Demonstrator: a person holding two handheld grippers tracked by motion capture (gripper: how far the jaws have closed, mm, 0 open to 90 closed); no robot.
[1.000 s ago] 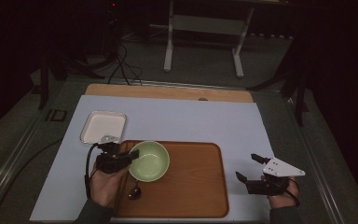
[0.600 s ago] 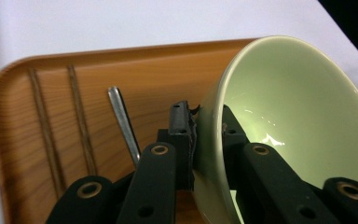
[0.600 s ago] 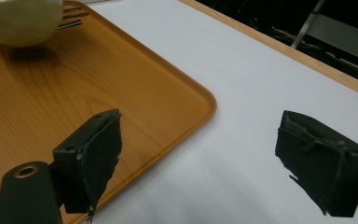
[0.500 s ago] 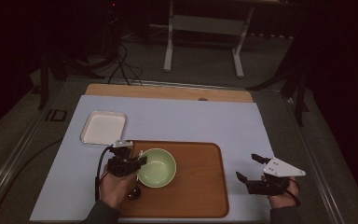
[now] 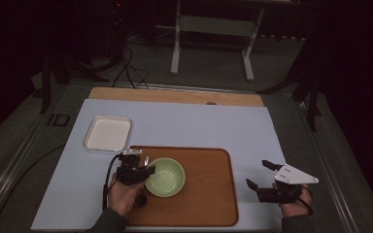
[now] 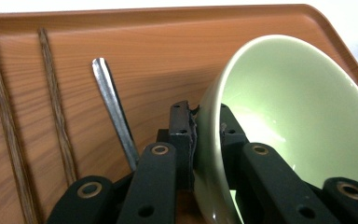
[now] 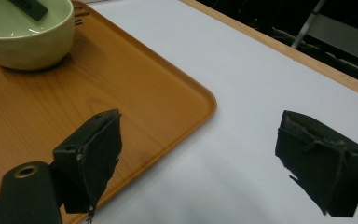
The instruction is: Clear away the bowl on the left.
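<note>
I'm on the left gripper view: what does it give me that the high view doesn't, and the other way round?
Left gripper view: the left gripper has its jaws clamped on the green bowl rim, one inside, one outside; a metal handle and two chopsticks lie on the tray beside it.

High view: the right gripper, open, beside the tray, and a white dish on the mat.

Both: the bowl on the wooden tray, held by the left gripper.

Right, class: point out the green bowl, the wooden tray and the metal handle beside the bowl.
green bowl [image 5: 166, 175], high view, on its inner floor.
wooden tray [image 5: 209, 194], high view, on its bare surface right of the bowl.
metal handle [image 6: 113, 107], left gripper view, mid-shaft.
</note>
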